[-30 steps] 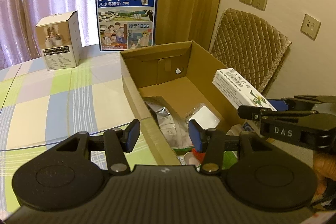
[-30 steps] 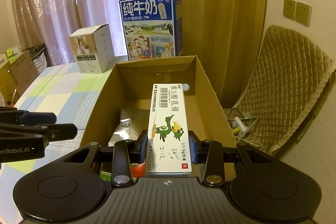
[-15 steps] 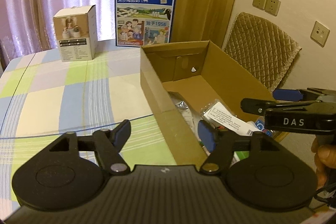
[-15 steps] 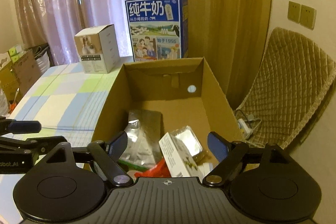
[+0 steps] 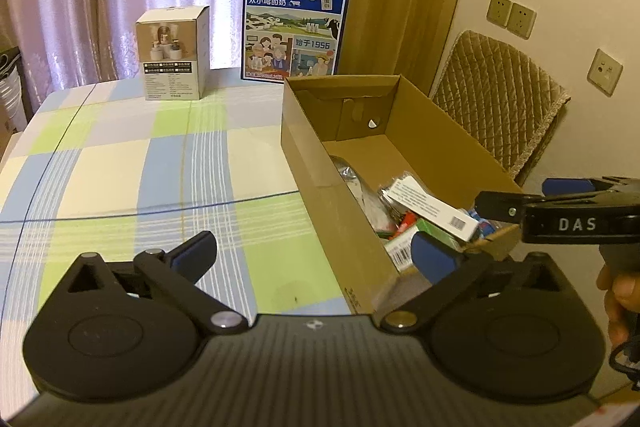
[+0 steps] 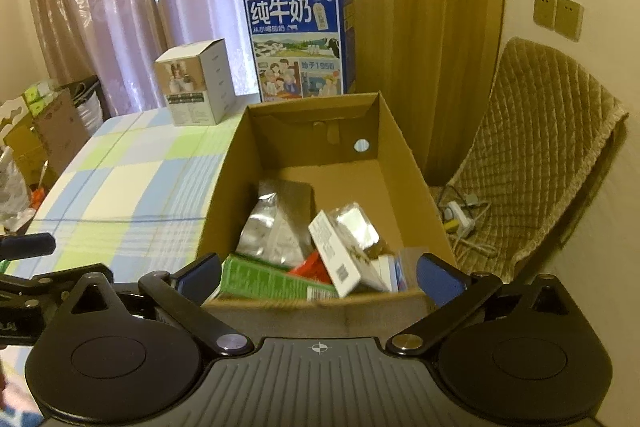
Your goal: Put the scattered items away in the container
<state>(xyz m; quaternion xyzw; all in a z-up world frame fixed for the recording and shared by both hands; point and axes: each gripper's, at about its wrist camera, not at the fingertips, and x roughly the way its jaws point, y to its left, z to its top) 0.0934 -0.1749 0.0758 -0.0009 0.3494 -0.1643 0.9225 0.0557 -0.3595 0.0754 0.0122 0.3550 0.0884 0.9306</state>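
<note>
Right claw (image 6: 318, 269) opening, jaws wide, nothing gripped, poised at near wall of box (image 6: 404, 163). Left claw (image 5: 316, 251) opening too, empty, straddling box corner. Inside box: white carton (image 6: 340, 259) tilted on foil bag (image 6: 276, 223), green pack (image 6: 264, 281).

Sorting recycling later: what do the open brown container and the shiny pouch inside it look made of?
The container looks like corrugated cardboard, matte brown, with folded flaps and a punched hole in its far wall. The pouch looks like metallised foil or foil-laminated plastic: silvery, crinkled, catching bright glints. Which of the two cannot be told from here.
</note>
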